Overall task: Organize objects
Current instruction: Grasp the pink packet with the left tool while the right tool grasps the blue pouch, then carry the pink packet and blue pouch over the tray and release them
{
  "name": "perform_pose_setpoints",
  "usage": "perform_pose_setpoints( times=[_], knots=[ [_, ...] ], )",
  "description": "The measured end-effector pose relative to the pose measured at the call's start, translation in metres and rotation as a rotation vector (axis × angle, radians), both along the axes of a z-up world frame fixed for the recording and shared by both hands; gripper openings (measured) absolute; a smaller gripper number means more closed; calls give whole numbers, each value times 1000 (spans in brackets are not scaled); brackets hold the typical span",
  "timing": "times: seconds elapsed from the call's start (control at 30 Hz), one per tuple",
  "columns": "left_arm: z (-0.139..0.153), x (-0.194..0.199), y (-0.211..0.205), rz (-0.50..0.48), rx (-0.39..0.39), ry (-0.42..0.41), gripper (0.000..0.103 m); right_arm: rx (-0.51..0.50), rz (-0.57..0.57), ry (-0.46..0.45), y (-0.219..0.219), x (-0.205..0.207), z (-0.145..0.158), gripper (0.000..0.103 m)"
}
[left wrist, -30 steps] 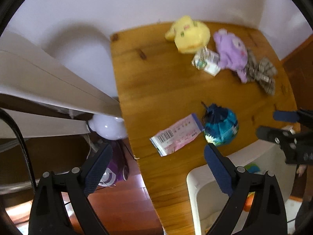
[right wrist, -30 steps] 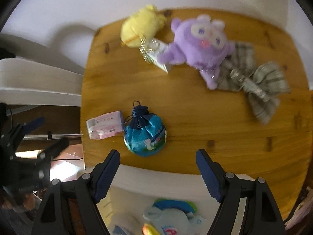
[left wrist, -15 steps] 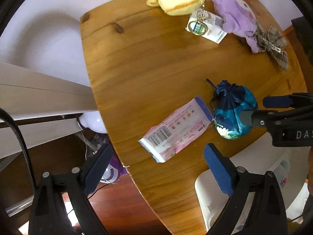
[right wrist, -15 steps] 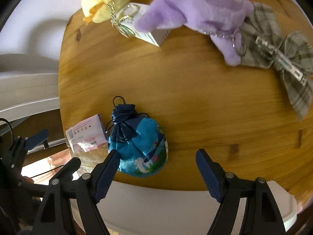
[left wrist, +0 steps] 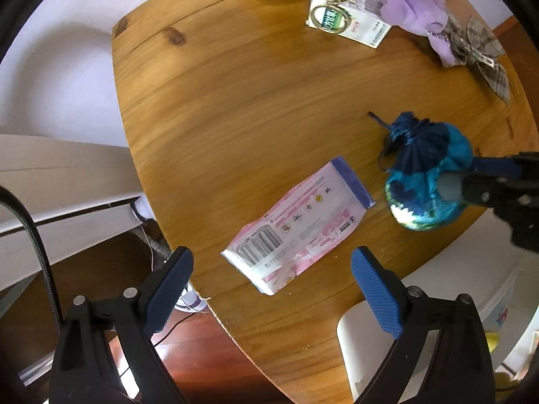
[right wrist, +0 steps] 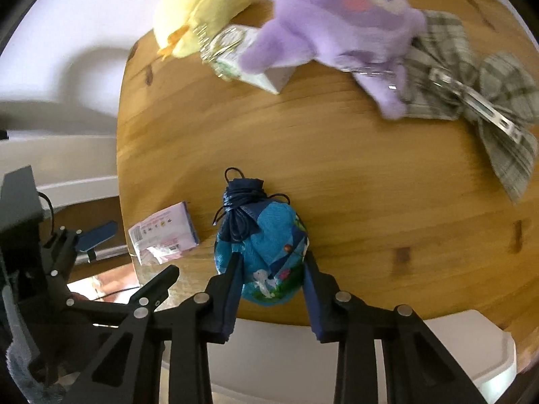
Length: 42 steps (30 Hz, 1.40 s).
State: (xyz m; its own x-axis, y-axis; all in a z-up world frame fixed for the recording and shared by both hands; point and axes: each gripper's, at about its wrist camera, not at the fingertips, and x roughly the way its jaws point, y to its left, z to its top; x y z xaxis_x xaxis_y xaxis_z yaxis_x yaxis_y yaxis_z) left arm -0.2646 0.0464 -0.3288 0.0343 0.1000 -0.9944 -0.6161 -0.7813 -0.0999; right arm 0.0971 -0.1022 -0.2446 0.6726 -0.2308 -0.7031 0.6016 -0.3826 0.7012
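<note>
The round blue drawstring fabric pouch with a printed scene (right wrist: 261, 249) lies at the near edge of the round wooden table (right wrist: 353, 181), at about six o'clock in the right wrist view, and the right gripper (right wrist: 271, 289) now straddles it: a second ago its jaws stood wide and well short of the pouch, while now they are closing, with both pads against the pouch's flanks. That reads as the grasp being made, so the likely next step is lifting the pouch toward the white plastic bin (right wrist: 465, 346) just below the table edge. At nine o'clock from the pouch lies the pink and white flat packet with a barcode (left wrist: 299, 225), which has come much nearer to the left gripper (left wrist: 273, 289); its jaws are apart and hold nothing, hovering short of the packet. Farther out, toward twelve o'clock, sit the yellow plush toy (right wrist: 198, 23), the small white carton (left wrist: 350, 20), the purple plush toy (right wrist: 337, 23) and the grey plaid bow clip (right wrist: 478, 101).
</note>
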Motion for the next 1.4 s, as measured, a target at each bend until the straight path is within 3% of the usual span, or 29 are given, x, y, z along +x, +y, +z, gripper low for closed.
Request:
perform_pose_setpoints(
  times=[0.17,0.27,0.43,0.53,0.67,0.73,0.8,1.03,1.2,1.4],
  knots=[
    [-3,1,10,-25,-20,4,94,-16,-37,-9,16,-8,5,34],
    [-7,-1,14,0,-42,-4,79,-28,-53,-18,19,-15,7,34],
    [-7,-11,13,52,-14,-47,72,-46,-69,-20,21,-16,9,34],
    [-1,-16,12,78,9,-51,54,-60,-87,-18,25,-19,12,34],
    [3,-21,9,122,25,-67,51,-86,-118,-13,34,-26,18,34],
    [8,-23,7,141,35,-59,43,-101,-140,-17,40,-30,23,33],
    [15,-24,4,165,50,-58,42,-116,-158,-18,46,-35,27,33],
    [60,-22,-5,200,108,5,42,-172,-226,-18,67,-45,50,33],
    [114,-4,-14,211,151,85,42,-240,-268,-10,95,-55,81,33],
    [179,73,-30,222,215,212,42,-351,-300,33,157,-73,134,33]
  ],
)
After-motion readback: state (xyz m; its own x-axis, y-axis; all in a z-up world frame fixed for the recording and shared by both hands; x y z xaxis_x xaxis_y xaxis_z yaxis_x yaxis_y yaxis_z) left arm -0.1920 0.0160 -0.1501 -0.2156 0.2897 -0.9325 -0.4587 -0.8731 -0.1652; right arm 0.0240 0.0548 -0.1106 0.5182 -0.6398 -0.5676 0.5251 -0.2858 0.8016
